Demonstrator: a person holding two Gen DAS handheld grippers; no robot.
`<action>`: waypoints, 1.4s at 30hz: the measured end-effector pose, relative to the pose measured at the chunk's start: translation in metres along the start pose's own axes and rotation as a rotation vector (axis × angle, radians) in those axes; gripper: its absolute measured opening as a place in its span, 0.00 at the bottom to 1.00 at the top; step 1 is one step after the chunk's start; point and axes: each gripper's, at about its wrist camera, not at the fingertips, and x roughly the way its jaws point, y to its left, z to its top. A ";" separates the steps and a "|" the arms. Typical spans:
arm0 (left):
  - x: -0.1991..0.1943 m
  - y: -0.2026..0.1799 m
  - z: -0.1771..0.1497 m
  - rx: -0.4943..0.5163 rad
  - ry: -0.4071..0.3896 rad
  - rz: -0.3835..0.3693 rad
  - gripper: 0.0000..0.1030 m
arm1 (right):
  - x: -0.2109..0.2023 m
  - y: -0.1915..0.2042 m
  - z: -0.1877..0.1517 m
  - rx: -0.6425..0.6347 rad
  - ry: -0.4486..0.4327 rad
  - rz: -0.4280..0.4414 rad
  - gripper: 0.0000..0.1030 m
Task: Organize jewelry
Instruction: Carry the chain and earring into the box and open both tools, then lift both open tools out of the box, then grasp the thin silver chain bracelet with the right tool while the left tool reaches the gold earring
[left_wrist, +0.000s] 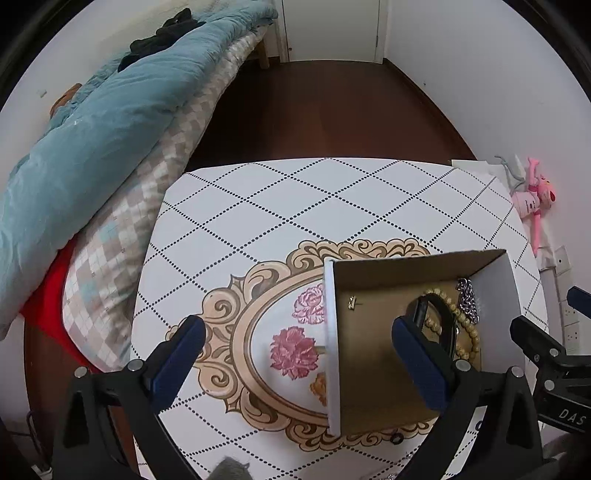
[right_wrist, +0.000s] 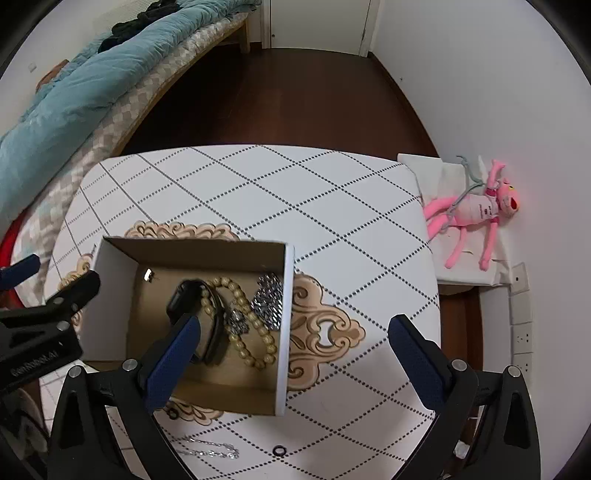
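Note:
An open cardboard box (right_wrist: 110, 266) (left_wrist: 334, 350) sits on the table. It holds a beige bead bracelet (right_wrist: 240, 314) (left_wrist: 463, 325), a black watch (right_wrist: 184, 295) (left_wrist: 430, 306), a silver chain (right_wrist: 267, 299) (left_wrist: 467, 299) and a small gold ring (right_wrist: 148, 275) (left_wrist: 351, 302). On the table near the front edge lie a silver necklace (right_wrist: 207, 451) and two black rings (right_wrist: 280, 451) (right_wrist: 172, 412); one ring shows in the left wrist view (left_wrist: 396, 438). My left gripper (left_wrist: 299, 354) is open over the box's left wall. My right gripper (right_wrist: 293, 354) is open over its right wall. Both are empty.
The table (right_wrist: 295, 192) has a white cloth with a dotted diamond pattern. A bed with a teal quilt (left_wrist: 92, 129) stands to the left. A pink plush toy (right_wrist: 476, 210) lies on a white stand at the right, by the wall. Dark wooden floor lies beyond.

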 end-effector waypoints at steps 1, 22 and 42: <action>-0.002 0.000 -0.002 -0.005 -0.002 0.000 1.00 | -0.001 0.000 -0.002 0.002 -0.001 0.001 1.00; -0.059 0.002 -0.082 0.026 -0.067 0.018 1.00 | -0.069 -0.011 -0.073 0.085 -0.111 0.059 1.00; -0.012 -0.072 -0.197 0.121 0.054 -0.089 0.72 | 0.000 -0.056 -0.210 0.283 0.058 0.096 0.50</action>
